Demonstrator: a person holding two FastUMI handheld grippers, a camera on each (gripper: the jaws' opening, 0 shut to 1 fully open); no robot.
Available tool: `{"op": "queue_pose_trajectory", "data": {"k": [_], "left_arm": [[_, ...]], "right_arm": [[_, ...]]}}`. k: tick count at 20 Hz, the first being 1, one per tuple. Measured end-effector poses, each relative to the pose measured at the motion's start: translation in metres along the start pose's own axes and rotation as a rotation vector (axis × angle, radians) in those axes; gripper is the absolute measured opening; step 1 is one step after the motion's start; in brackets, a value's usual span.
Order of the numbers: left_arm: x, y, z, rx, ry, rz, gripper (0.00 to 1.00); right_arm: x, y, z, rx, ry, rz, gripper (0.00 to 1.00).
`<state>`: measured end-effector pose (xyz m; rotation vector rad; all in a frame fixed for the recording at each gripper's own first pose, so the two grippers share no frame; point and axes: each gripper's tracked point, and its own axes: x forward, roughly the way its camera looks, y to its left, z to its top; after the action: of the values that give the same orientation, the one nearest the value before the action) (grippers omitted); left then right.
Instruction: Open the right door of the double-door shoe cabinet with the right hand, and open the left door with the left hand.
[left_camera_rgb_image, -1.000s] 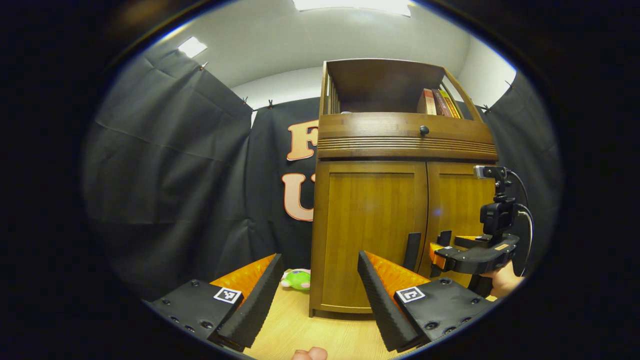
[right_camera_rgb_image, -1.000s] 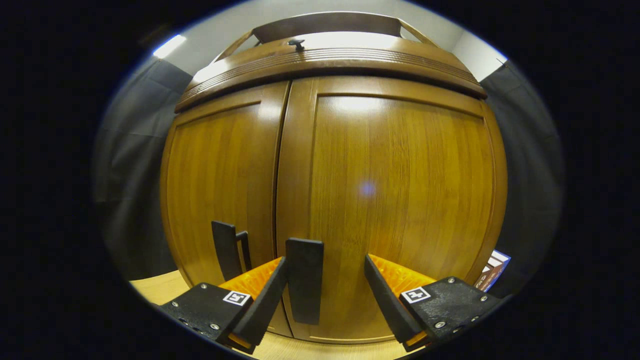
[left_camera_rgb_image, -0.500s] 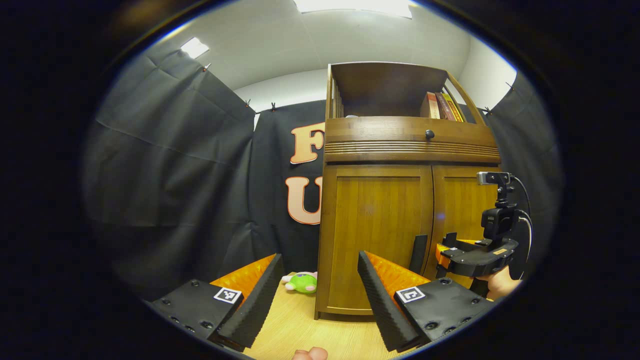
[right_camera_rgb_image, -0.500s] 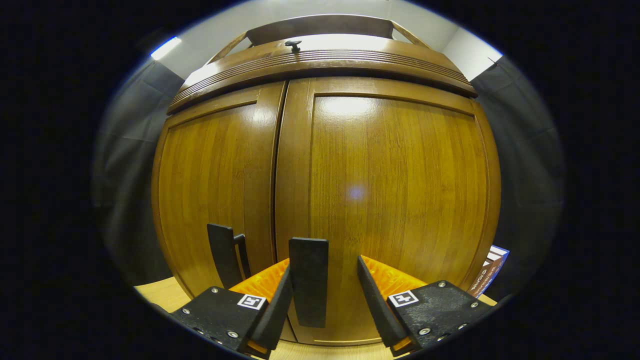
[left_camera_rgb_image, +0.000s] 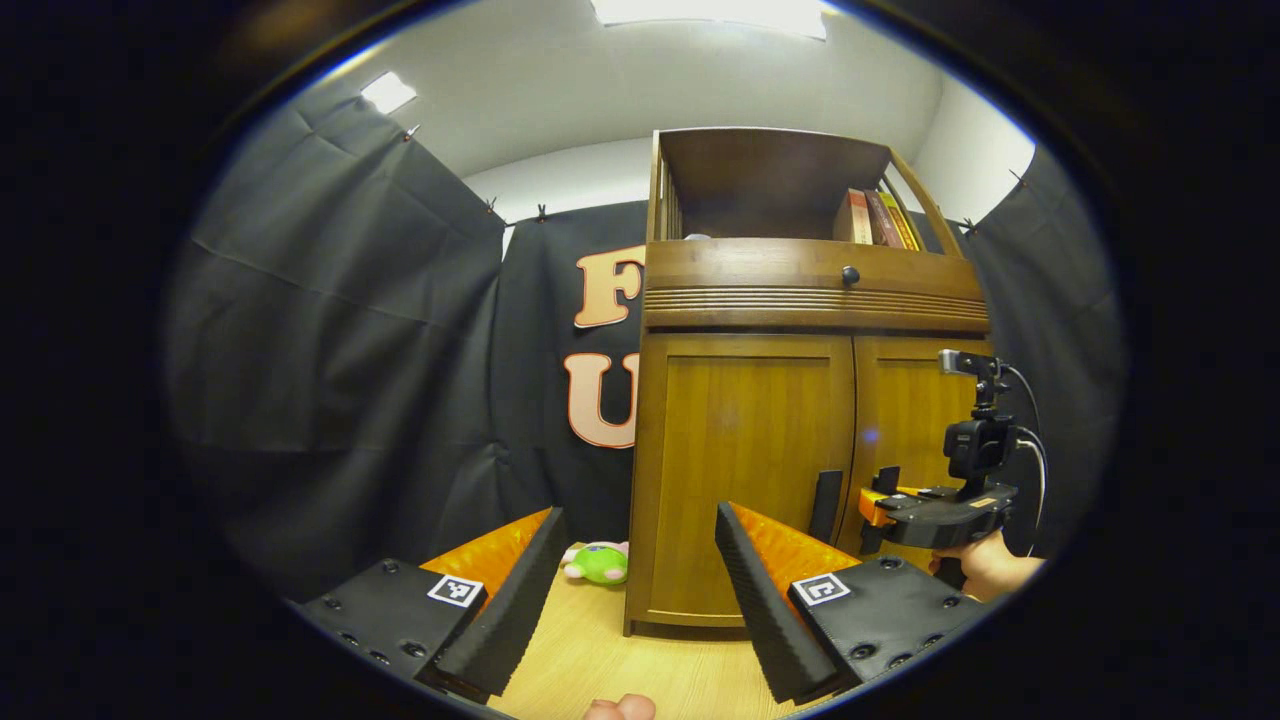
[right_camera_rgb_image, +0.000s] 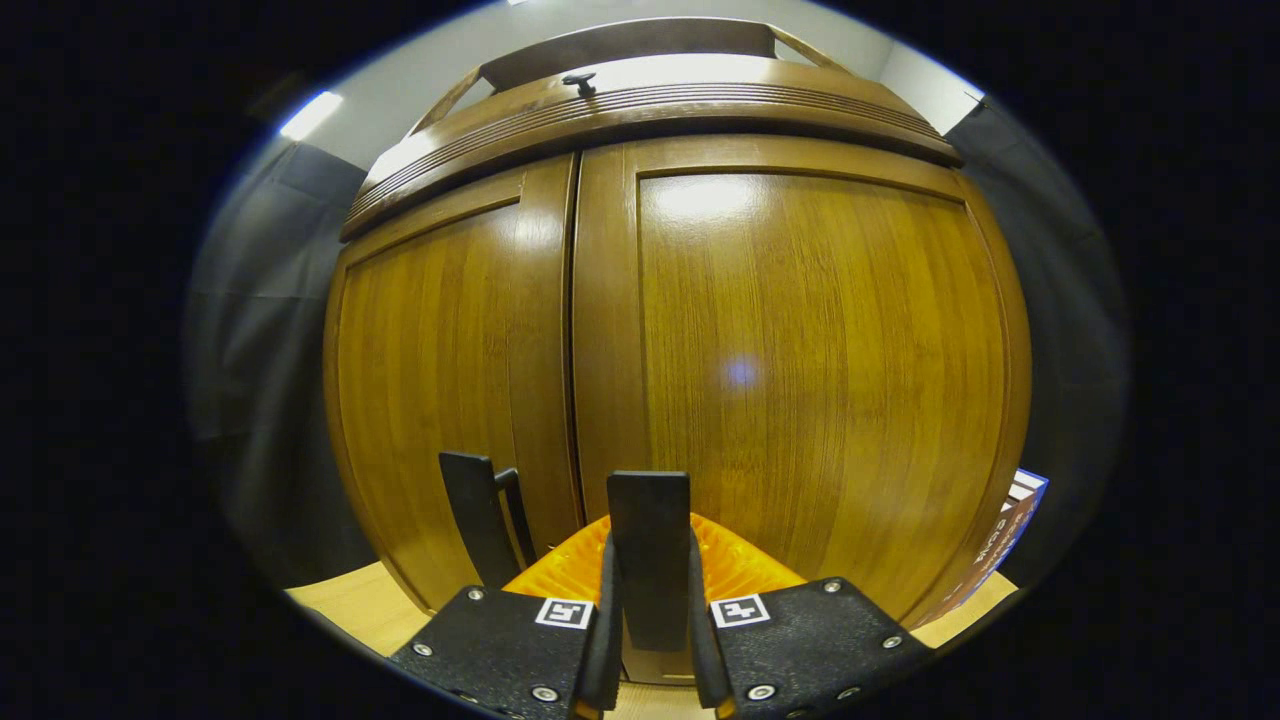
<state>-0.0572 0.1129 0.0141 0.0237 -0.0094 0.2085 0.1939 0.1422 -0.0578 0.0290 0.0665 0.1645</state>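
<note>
I see the shoe cabinet (right_camera_rgb_image: 700, 330) standing upright on the wooden floor (left_camera_rgb_image: 610, 660), both doors shut. My right gripper (right_camera_rgb_image: 650, 610) pinches the right door's handle (right_camera_rgb_image: 650, 550), a flat upright bar beside the centre seam. The left door's handle (right_camera_rgb_image: 480, 515) stands just left of it, free. My left gripper (left_camera_rgb_image: 635, 600) is spread wide, well short of the left door (left_camera_rgb_image: 745, 470).
</note>
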Motion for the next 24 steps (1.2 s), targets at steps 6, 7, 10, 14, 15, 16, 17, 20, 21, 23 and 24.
{"op": "queue_pose_trajectory", "data": {"k": [6,7,10,14,15,16,17,20,21,23,24], "left_arm": [[-0.01,-0.011,0.002,-0.005,0.007,-0.025,0.95],[-0.011,-0.012,0.002,-0.006,0.007,-0.028,0.95],[-0.014,-0.016,0.004,-0.002,0.006,-0.037,0.94],[-0.013,-0.025,0.005,0.001,0.005,-0.05,0.95],[-0.014,-0.027,0.005,0.001,0.005,-0.055,0.95],[-0.014,-0.029,0.005,0.0,0.003,-0.058,0.96],[-0.013,-0.032,0.006,-0.001,0.001,-0.061,0.96],[-0.013,-0.039,0.004,-0.005,0.003,-0.071,0.95],[-0.012,-0.043,0.004,-0.006,0.002,-0.077,0.94],[-0.011,-0.049,0.004,-0.008,0.002,-0.088,0.94],[-0.01,-0.054,0.003,-0.01,0.002,-0.095,0.94]], "right_arm": [[-0.016,0.002,-0.002,-0.006,0.008,0.03,0.27],[-0.02,0.002,-0.002,-0.004,0.009,0.036,0.27],[-0.037,0.002,-0.002,0.0,0.005,0.058,0.27],[-0.054,0.002,-0.004,0.006,0.01,0.089,0.26],[-0.059,0.001,-0.004,0.009,0.012,0.097,0.26],[-0.065,0.0,-0.003,0.009,0.013,0.105,0.26],[-0.071,-0.001,-0.003,0.01,0.014,0.111,0.26],[-0.09,-0.007,-0.003,0.012,0.016,0.117,0.26],[-0.098,-0.01,-0.004,0.013,0.016,0.117,0.26],[-0.108,-0.015,-0.004,0.02,0.025,0.119,0.26],[-0.114,-0.017,-0.005,0.022,0.032,0.12,0.26]]}}
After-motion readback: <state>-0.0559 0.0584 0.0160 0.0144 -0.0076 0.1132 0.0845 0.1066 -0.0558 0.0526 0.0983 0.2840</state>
